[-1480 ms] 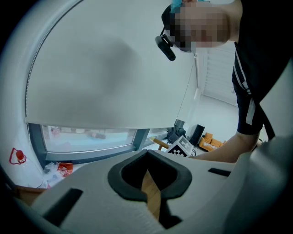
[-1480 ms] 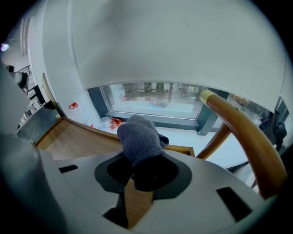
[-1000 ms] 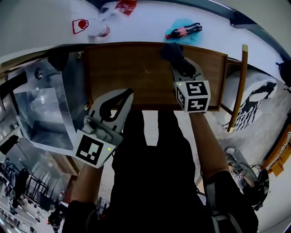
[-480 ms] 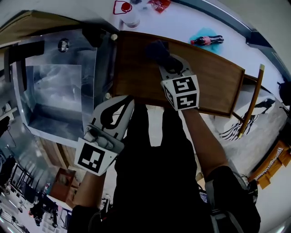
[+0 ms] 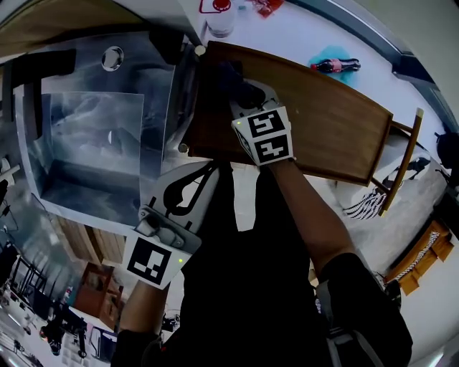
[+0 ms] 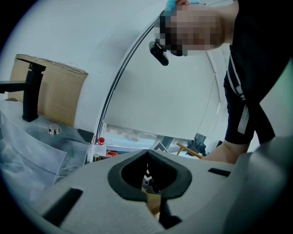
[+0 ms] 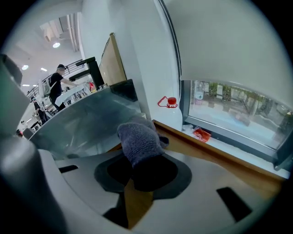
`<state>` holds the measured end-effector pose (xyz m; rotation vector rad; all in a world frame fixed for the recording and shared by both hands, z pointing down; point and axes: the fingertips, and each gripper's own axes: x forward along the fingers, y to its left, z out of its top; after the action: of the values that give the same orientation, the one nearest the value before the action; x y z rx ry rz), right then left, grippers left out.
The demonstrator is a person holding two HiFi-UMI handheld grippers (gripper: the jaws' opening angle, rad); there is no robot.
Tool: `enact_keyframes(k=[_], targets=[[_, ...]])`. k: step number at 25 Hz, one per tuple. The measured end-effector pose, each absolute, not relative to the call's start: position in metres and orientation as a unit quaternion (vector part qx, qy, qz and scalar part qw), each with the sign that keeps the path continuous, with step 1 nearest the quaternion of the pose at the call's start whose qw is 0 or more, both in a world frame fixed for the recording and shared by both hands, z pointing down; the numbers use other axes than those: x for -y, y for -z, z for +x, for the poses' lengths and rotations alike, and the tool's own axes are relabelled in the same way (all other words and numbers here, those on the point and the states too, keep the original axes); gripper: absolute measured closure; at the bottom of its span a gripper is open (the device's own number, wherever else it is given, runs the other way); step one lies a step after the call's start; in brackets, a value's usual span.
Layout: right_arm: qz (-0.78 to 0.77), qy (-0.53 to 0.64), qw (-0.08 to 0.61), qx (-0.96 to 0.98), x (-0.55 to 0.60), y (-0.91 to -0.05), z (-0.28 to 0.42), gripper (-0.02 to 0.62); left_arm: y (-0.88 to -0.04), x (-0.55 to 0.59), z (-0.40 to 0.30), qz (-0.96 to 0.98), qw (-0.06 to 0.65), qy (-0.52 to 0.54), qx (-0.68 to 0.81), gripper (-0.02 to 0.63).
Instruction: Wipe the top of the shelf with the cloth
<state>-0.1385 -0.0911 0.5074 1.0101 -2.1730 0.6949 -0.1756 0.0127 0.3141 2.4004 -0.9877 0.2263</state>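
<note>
The brown wooden shelf top [image 5: 330, 122] runs across the upper middle of the head view. My right gripper [image 5: 240, 89] presses down on its left end, shut on a dark grey-blue cloth [image 5: 228, 72]. In the right gripper view the cloth [image 7: 139, 139] bulges out of the closed jaws [image 7: 142, 171] over the shelf board [image 7: 215, 157]. My left gripper [image 5: 203, 170] hangs below the shelf's near edge, close to the person's body. It is shut with nothing in it, and its jaws [image 6: 153, 203] point up at the wall.
A steel sink [image 5: 93, 136] under clear film adjoins the shelf's left end, with a black tap [image 6: 29, 91] behind it. On the white sill beyond stand a cola bottle [image 5: 336, 66] on a teal cloth and a white jug [image 5: 219, 11]. A wooden bar [image 5: 401, 158] stands right.
My right gripper has slid the cloth leftward along the shelf top, from about the middle to the end beside the sink. The left gripper has stayed roughly where it was.
</note>
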Motion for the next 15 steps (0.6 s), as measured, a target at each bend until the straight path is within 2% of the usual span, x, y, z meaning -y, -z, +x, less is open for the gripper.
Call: enact_keyframes(k=[7,15], targets=[[0.383,-0.272,0.324,0.821,0.089,-0.520,-0.140,0.494,-0.321,-0.012,-0.179,0.887,0.269,-0.088,0.364,0.588],[0.401,-0.282,0.327,0.808,0.082,-0.525,-0.099,0.494,-0.324,-0.008,-0.155,0.894,0.265,-0.099,0.347,0.588]])
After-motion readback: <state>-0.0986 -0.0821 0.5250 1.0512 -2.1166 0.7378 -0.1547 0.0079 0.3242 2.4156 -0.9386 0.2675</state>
